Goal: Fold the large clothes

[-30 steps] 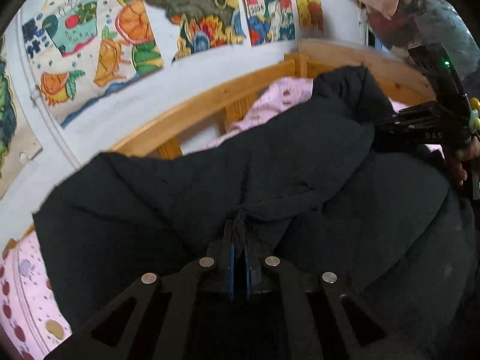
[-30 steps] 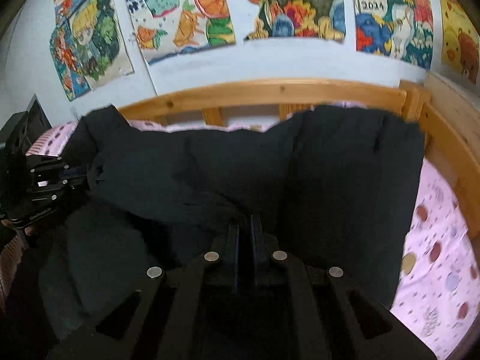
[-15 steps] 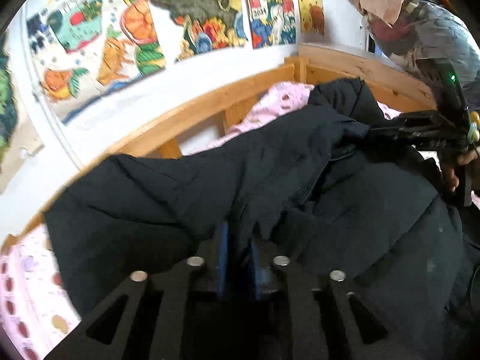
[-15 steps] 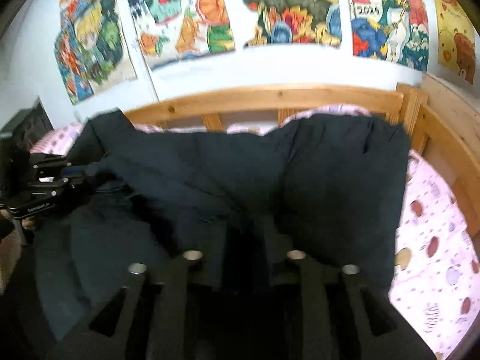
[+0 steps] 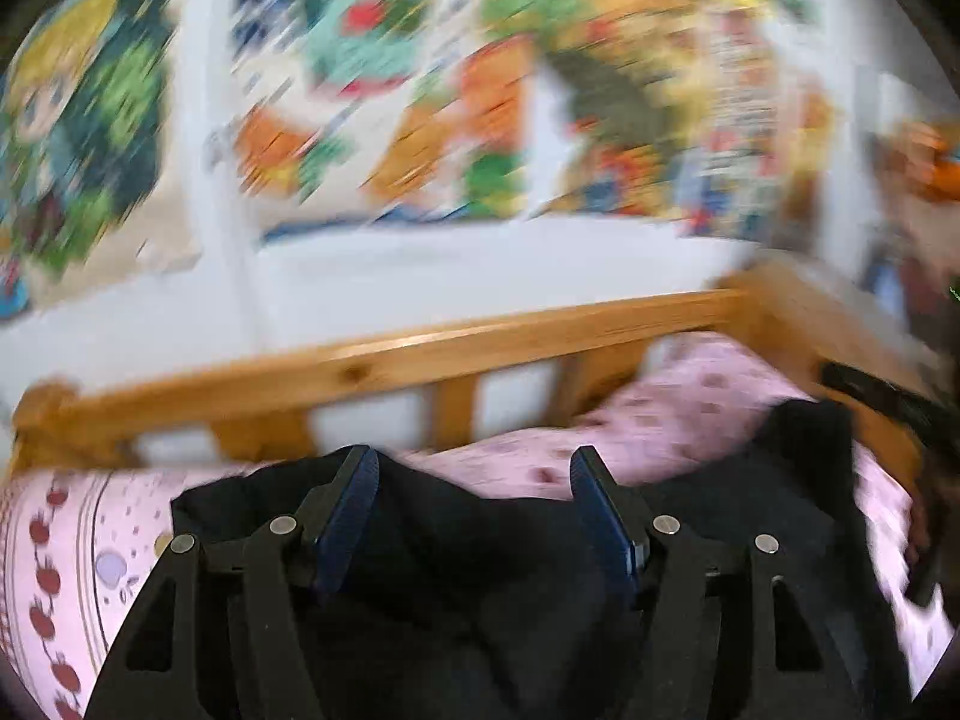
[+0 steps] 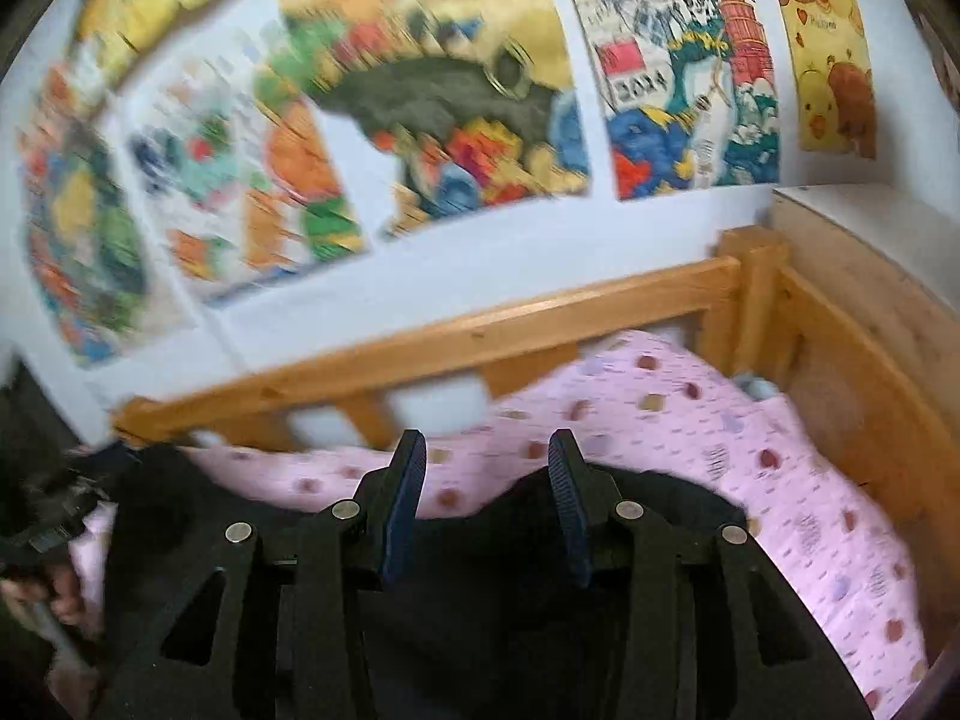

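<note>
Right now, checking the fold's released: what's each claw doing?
Left claw: open, holding nothing.
Right claw: open, holding nothing.

Only one bit reads clearly: "2024" on the dragon poster (image 6: 684, 78), in white digits on a dark patch just under the red flag. That poster hangs on the wall above the bed rail (image 6: 480, 330), near the corner post.

Right of it, the bear poster (image 6: 831, 54) has a small line of script by the bear's face, too tiny to make out. Left of the dragon poster, the other posters are smeared by blur, no legible text.

Left wrist view: all posters blurred, nothing readable. No brand or label legible on the gripper parts in either view.
</note>
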